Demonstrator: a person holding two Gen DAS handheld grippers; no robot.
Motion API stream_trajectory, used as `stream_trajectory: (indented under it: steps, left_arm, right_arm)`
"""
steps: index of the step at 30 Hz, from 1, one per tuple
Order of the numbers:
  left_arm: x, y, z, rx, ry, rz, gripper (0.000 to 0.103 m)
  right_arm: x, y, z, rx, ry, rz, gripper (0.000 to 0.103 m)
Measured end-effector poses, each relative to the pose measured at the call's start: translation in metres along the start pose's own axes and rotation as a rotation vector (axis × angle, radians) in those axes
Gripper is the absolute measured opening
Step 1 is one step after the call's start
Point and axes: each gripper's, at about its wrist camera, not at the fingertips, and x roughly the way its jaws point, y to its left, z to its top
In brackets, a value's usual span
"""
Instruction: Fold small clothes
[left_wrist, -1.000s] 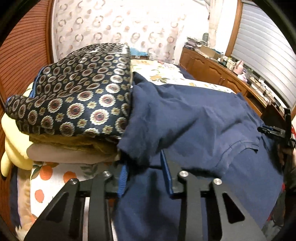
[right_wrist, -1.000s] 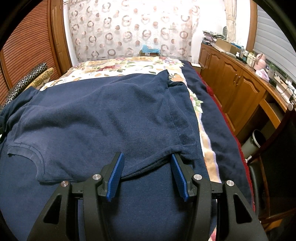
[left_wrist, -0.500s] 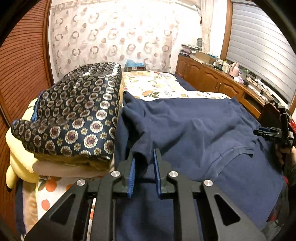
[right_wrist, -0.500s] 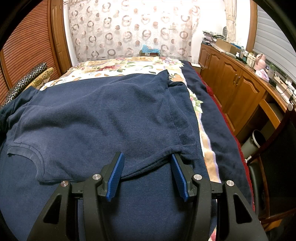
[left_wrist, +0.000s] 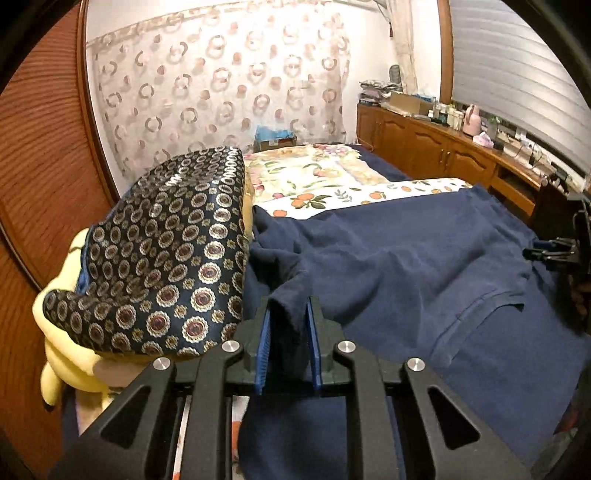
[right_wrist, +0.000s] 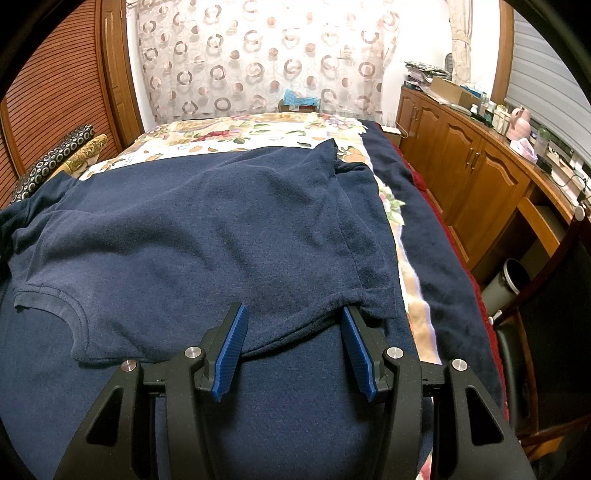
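Note:
A navy T-shirt (right_wrist: 221, 229) lies spread on the bed with its neckline (right_wrist: 70, 314) toward me. My left gripper (left_wrist: 289, 301) is shut on a bunched corner of the shirt's sleeve (left_wrist: 288, 288), which it holds raised off the bed beside the pillows. The rest of the T-shirt (left_wrist: 388, 258) drapes away to the right. My right gripper (right_wrist: 293, 308) stands open over the shirt's near edge by the other sleeve (right_wrist: 373, 280); cloth lies between its blue pads (right_wrist: 232, 343) without being pressed. The right gripper (left_wrist: 535, 251) also shows at the left wrist view's right edge.
A stack of patterned pillows (left_wrist: 166, 251) and a yellow cushion (left_wrist: 62, 350) crowd the bed's left side. A navy blanket (right_wrist: 436, 236) and a floral sheet (right_wrist: 251, 129) cover the bed. Wooden cabinets (right_wrist: 472, 166), a bin (right_wrist: 506, 280) and a chair (right_wrist: 546, 332) stand on the right.
The left gripper's jaws closed on the sleeve corner and lifted it, so the view rose above the pillows. The right gripper and the shirt edge under it stayed put.

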Motion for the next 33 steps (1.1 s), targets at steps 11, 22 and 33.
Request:
stream_trajectory:
  steps: [11,22,33]
  left_arm:
    - [-0.053,0.009,0.007,-0.114,-0.157,-0.092,0.006]
    - [-0.084,0.019,-0.018,-0.167,-0.176,-0.109,0.006]
    - [-0.12,0.03,-0.064,-0.213,-0.121,-0.123,0.006]
  right_arm:
    - [-0.007,-0.003,0.002,-0.007,-0.025,0.055,0.003]
    - [-0.098,-0.013,0.003,0.004,-0.22,0.173,0.002]
    - [-0.169,-0.04,-0.049,-0.035,-0.184,0.188,0.002]
